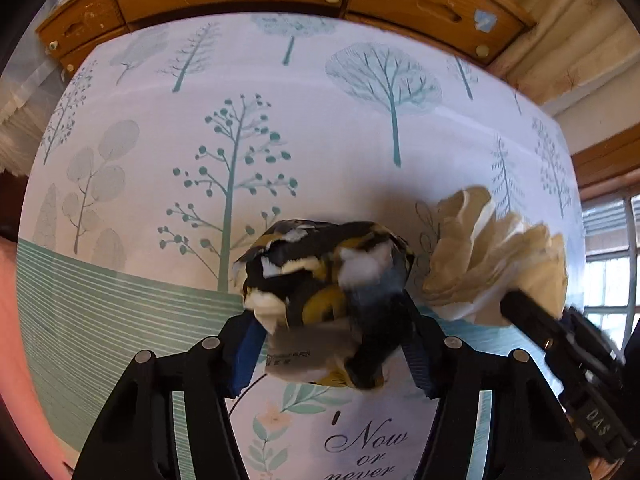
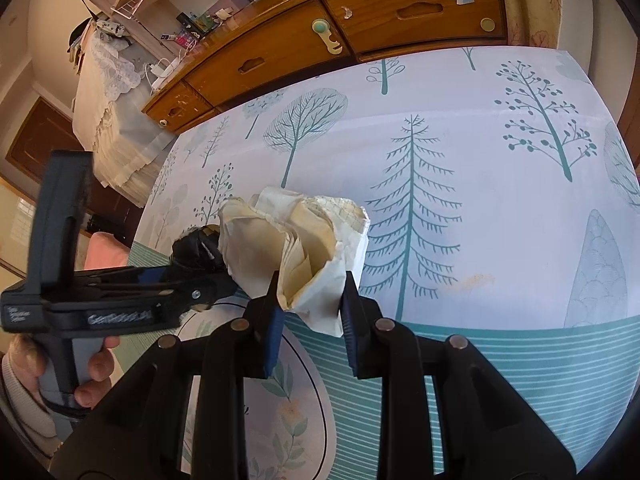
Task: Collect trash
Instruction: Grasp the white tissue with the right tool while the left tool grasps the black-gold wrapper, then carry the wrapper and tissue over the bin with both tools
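On the counter [image 1: 340, 128], covered in a pale cloth printed with teal trees, I see my two claws side by side, each with a piece of trash between its blue pads.

My left claw [image 1: 332, 344] has a crumpled black, yellow and white printed paper ball [image 1: 324, 280] between its fingers. The ball fills the gap from one blue pad to the other and bulges out past the fingertips, toward the far edge of the counter. From this view I cannot tell for certain whether the pads press on it or only frame it; the picture is blurred there. In the right wrist view the same claw comes in from the left, held by a hand [image 2: 96, 364] in a pale knitted sleeve [image 2: 16, 396], and the dark ball [image 2: 194, 246] shows at its tip.

My right claw [image 2: 310, 320] is pinching a crumpled cream and white paper wad [image 2: 296, 240]. Its narrow lower end is squeezed between the two pads, and the rest fans out above and beyond the fingertips like a loose flower. In the left wrist view this wad [image 1: 492, 256] sits just beside the dark ball, to its right, nearly touching it.

Behind the counter stands a brown wooden cabinet [image 2: 360, 20] with drawers.
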### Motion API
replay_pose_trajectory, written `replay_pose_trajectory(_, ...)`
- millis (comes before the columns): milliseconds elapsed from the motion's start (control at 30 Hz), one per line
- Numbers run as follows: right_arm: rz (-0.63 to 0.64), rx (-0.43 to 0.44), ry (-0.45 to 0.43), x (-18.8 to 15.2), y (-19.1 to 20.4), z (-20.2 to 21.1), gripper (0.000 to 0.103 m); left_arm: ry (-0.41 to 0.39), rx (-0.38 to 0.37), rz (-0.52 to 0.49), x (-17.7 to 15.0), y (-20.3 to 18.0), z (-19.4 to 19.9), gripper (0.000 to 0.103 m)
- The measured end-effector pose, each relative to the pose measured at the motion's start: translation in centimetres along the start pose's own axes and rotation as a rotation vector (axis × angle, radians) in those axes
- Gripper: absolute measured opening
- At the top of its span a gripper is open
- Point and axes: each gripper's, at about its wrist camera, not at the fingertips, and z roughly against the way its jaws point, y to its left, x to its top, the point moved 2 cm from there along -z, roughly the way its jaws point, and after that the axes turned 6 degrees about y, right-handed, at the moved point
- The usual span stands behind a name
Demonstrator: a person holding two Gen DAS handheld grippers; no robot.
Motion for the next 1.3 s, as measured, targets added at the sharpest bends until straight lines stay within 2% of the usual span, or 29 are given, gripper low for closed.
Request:
replay_pose_trajectory(67, -0.004, 0.000, -0.001, -0.2, 0.0, 0.1, 0.022, -0.033, -0.023, 0.007, 0.0, -0.1, 0.7, 0.046)
replay_pose_trajectory(200, -0.009, -0.002, 0.000, -0.9, 0.2, 0.3, 0.022, -0.086, -0.024, -0.024, -0.9, -0.5, 2.3, 0.043)
replay_pose_trajectory(367, 0.001, -0.002, -0.009, -2.2, 1.1, 1.3, 0.022, -0.121, -0.001, -0.059, -3.6, -1.0, 4.3, 0.043)
replay_pose_trajectory(467, 0.006, 0.003, -0.017, -3.4, 2.0, 2.2, 0.022, -0.136, 0.008, -0.076, -5.9, -1.2, 5.6, 0.043)
replay_pose_trajectory(700, 0.019, 0.005, -0.034, -8.3, 5.1, 5.4, 0.022, -0.177, 0.018, -0.128, -13.7, -0.8, 8.9, 0.043)
replay_pose_trajectory(900, 0.029, -0.020, -0.054, -15.2, 9.2, 8.6, 0.022, -0.217, -0.016, -0.166, -21.7, 0.9, 12.2, 0.043)
replay_pose_trajectory(1067, 0.029, -0.049, -0.102, -22.8, 13.6, 11.8, 0.022, -0.256, -0.035, -0.220, -30.6, 3.4, 15.3, 0.043)
replay_pose_trajectory(1300, -0.026, -0.085, -0.181, -36.6, 19.7, 16.1, 0.022, -0.287, -0.059, -0.265, -43.1, 8.5, 18.8, 0.043)
